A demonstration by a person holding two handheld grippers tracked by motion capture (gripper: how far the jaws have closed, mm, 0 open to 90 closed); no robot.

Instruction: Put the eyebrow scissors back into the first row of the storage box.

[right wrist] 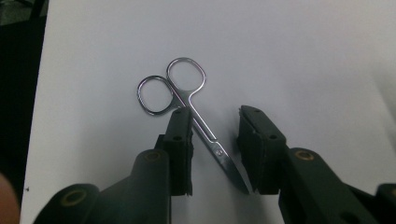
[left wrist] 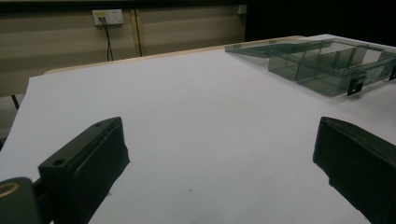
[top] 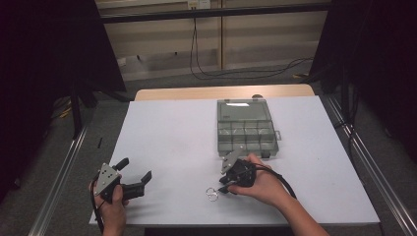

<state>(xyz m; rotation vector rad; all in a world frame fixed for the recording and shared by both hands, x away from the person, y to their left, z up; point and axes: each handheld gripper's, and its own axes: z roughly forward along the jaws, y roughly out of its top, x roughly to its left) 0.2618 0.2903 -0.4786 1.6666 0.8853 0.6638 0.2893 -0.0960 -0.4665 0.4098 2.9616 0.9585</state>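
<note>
We have the right gripper [right wrist: 215, 149] straddling the small polished steel scissors [right wrist: 196, 112], lying flat at 6 o'clock of the clear grey plastic organiser box [top: 247, 130]; pads not clamped yet. Light, stiff, slippery, thin: we'd pinch across the pivot. Left gripper [top: 135, 172] hangs wide, empty.

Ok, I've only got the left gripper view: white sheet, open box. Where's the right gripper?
Observer: The right gripper is low over the sheet, just on the person's side of the box.
Operator: Anything under it?
Observer: Small metal scissors lie flat between its jaws, blades closed.
Operator: Gripped yet?
Observer: It doesn't look so. In the right gripper view, bare sheet shows between the scissors and one of the pads.
</note>
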